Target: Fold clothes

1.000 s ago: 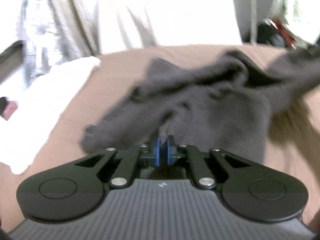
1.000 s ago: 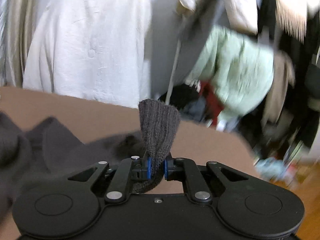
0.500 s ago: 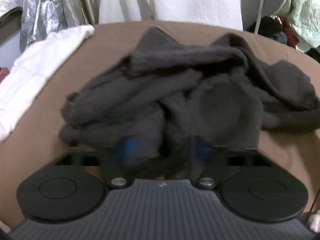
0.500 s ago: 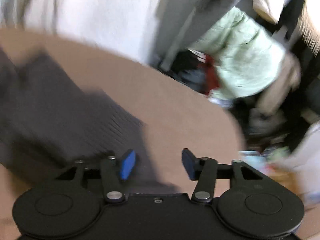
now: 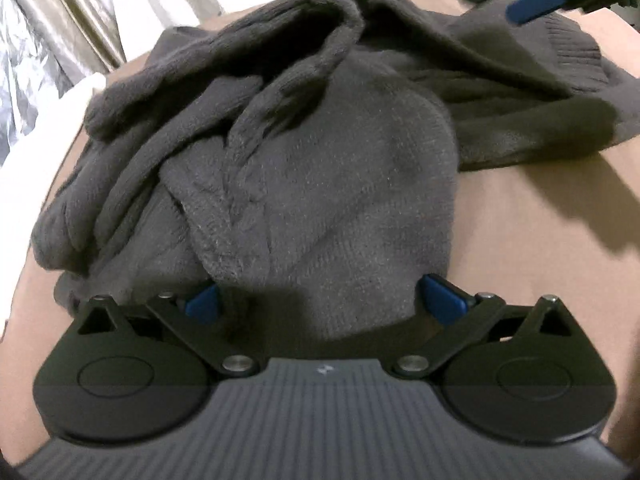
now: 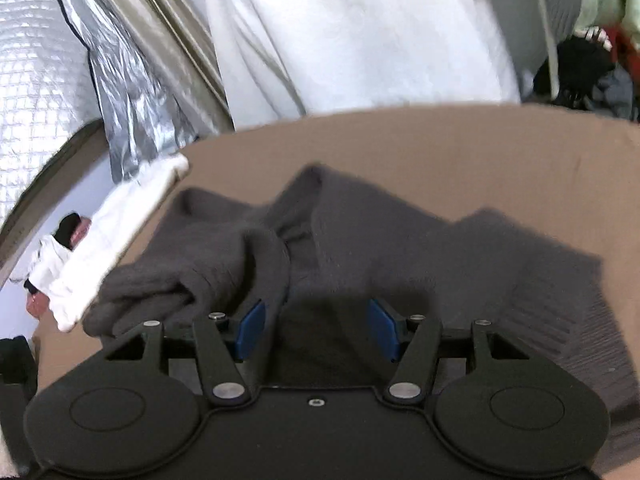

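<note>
Garment: I see a dark grey knitted sweater point(image 5: 320, 184) lying bunched and rumpled on the brown surface point(image 5: 540, 240); a ribbed cuff or hem shows at its far right end.
Left tool: my left tool point(image 5: 324, 300) has its blue-padded fingers point(image 5: 202, 302) spread wide, one on each side of a rounded lobe of the sweater's near edge; nothing is pinched between them.
Right tool: my right tool point(image 6: 316, 330) is also spread wide, its blue pads point(image 6: 250, 328) low over the knit with a fold of the sweater point(image 6: 360, 248) running between them; it holds nothing.
Right tool seen from the left camera: it point(image 5: 532, 0) shows blurred at the top right, above the ribbed end of the garment.
Surroundings: a white folded cloth point(image 6: 116, 232) lies along the surface's left edge, just beside the sweater. Behind hang a large white fabric drape point(image 6: 340, 28) and a crinkled silver foil sheet point(image 6: 132, 92).
Far right: a pile of mixed clothes point(image 6: 592, 60), too blurred for me to sort out.
</note>
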